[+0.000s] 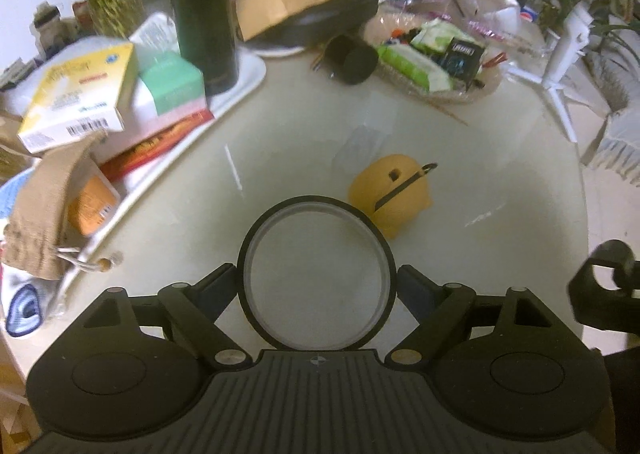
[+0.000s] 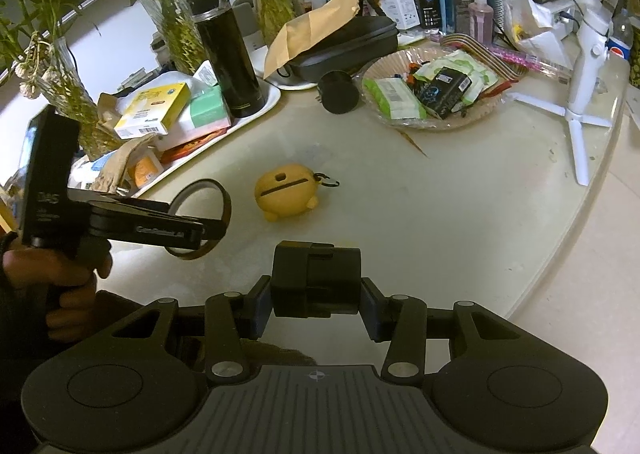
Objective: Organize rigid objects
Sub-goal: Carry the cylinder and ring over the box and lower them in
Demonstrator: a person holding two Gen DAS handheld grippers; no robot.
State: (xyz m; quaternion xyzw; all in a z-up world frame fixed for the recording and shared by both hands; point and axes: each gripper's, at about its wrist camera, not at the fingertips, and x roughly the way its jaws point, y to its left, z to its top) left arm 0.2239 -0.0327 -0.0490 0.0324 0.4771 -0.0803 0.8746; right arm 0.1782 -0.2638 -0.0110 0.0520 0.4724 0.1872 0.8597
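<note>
My left gripper [image 1: 316,286] is shut on a black ring [image 1: 316,201], its pads pressing the ring's two sides, and holds it above the pale table. In the right wrist view the same gripper [image 2: 200,222] and ring [image 2: 227,200] show at the left, with a person's hand on the handle. My right gripper [image 2: 316,306] is shut on a black boxy block [image 2: 316,274], also held over the table. Just beyond both grippers a yellow round figure with a key ring [image 1: 390,194] [image 2: 286,196] lies on the table.
A white tray [image 2: 272,92] at the left holds boxes and a tall black flask [image 2: 230,54]. A black cylinder [image 2: 338,92] and a basket of packets [image 2: 432,88] sit at the back. A white tripod stand [image 2: 580,94] is at the right, near the table's curved edge [image 2: 560,254].
</note>
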